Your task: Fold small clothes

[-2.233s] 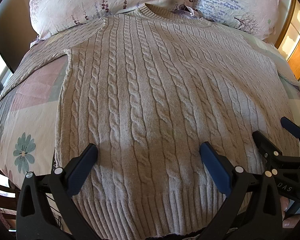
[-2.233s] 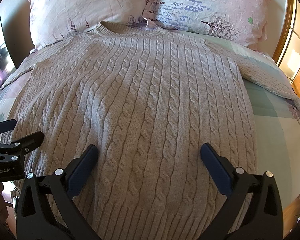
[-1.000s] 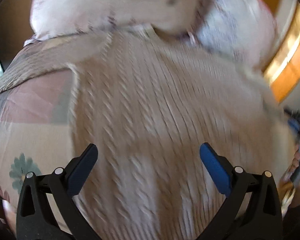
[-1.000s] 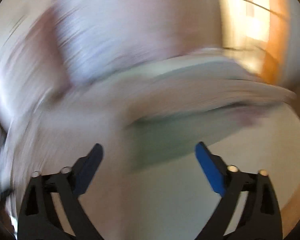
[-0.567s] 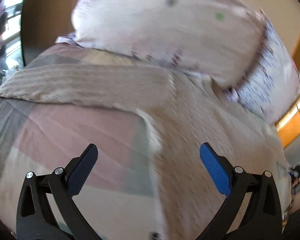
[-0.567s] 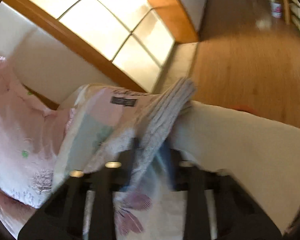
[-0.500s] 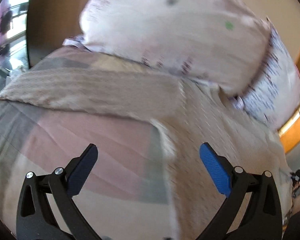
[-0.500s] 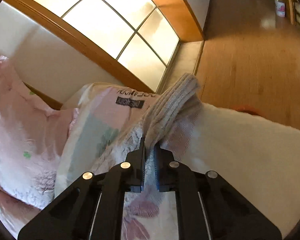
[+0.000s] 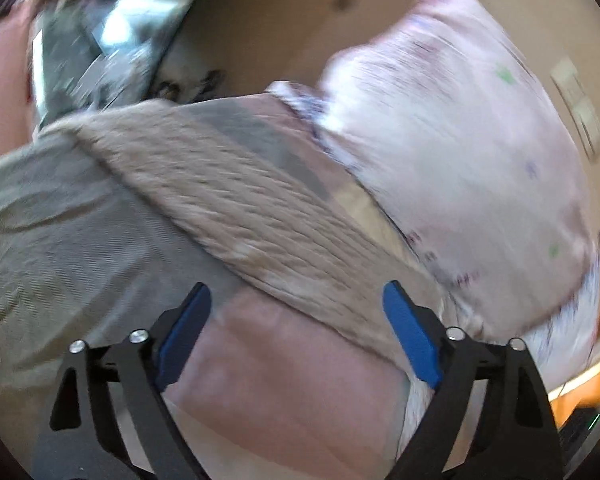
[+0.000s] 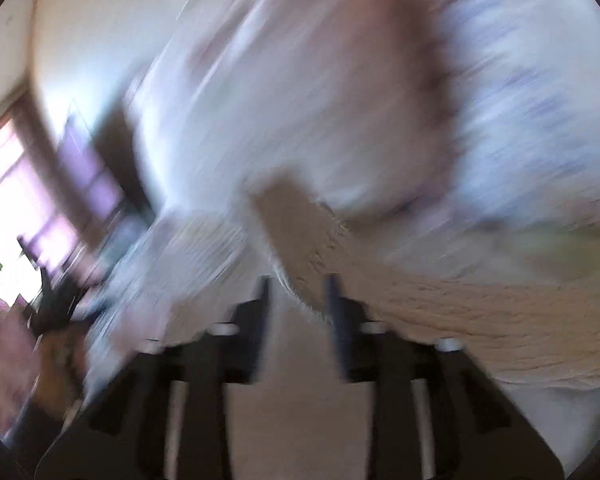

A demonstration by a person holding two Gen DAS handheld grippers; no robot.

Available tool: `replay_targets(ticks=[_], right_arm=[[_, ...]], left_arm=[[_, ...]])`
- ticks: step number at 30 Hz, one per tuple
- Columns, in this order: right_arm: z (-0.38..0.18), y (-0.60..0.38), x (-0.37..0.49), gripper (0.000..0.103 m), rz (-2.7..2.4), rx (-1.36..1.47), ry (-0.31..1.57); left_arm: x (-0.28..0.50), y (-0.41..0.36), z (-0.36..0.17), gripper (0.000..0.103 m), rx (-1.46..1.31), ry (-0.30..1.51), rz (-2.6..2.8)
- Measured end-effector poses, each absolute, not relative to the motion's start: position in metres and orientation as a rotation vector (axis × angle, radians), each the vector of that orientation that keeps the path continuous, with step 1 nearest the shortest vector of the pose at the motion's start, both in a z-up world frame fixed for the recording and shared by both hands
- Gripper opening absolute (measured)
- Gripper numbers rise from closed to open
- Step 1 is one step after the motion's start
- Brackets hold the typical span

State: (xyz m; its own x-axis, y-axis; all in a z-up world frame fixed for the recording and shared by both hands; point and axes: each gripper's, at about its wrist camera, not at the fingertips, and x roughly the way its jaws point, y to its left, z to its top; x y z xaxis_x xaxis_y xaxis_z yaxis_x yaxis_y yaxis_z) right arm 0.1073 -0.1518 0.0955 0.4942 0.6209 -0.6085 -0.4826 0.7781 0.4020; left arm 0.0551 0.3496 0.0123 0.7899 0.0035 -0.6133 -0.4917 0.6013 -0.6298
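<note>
The beige cable-knit sweater lies on the bed. In the left wrist view its left sleeve (image 9: pixel 236 204) runs diagonally across the bedspread. My left gripper (image 9: pixel 296 320) is open and empty, hovering just short of that sleeve. The right wrist view is heavily blurred. My right gripper (image 10: pixel 298 300) has its jaws a narrow gap apart around the right sleeve's cuff end (image 10: pixel 300 236), which sticks up past the fingers. The rest of that sleeve (image 10: pixel 479 320) trails off to the right.
A pink floral pillow (image 9: pixel 459 152) lies beyond the left sleeve. The patchwork bedspread (image 9: pixel 292 380) is under the left gripper. A window (image 9: pixel 112 32) shows at the far left. Blurred pillows (image 10: pixel 379 100) fill the right wrist view.
My left gripper swung left from the sweater body to the left sleeve. My right gripper closed on the right sleeve cuff at the bed's edge and has swung it back toward the pillows.
</note>
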Motion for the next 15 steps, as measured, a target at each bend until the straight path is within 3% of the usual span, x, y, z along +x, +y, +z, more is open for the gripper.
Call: replay_targets(ticks=[1,3,6,9,12,15], right_arm=[[0.095,-0.154,0.097,0.073,0.669,0.203,0.8],[0.099,-0.177,0.103,0.081,0.606,0.245,0.77],[0.109,-0.233,0.125,0.083,0.492,0.302,0.763],[0.092,-0.283,0.147,0.086,0.369,0.356,0.767],[0.089,-0.327,0.142,0.087,0.286,0.384,0.765],[0.078,-0.349,0.137,0.087,0.236,0.387,0.767]], left_arm=[[0.053,0.357,0.009,0.077,-0.922,0.599,0.312],[0.049,0.376,0.006,0.071,-0.976,0.57,0.33],[0.05,0.399,0.003,0.066,-1.035,0.548,0.356],[0.057,0.42,-0.002,0.052,-1.1,0.535,0.391],[0.067,0.433,-0.004,0.013,-1.086,0.578,0.437],[0.087,0.426,0.016,0.008,-0.967,0.62,0.458]])
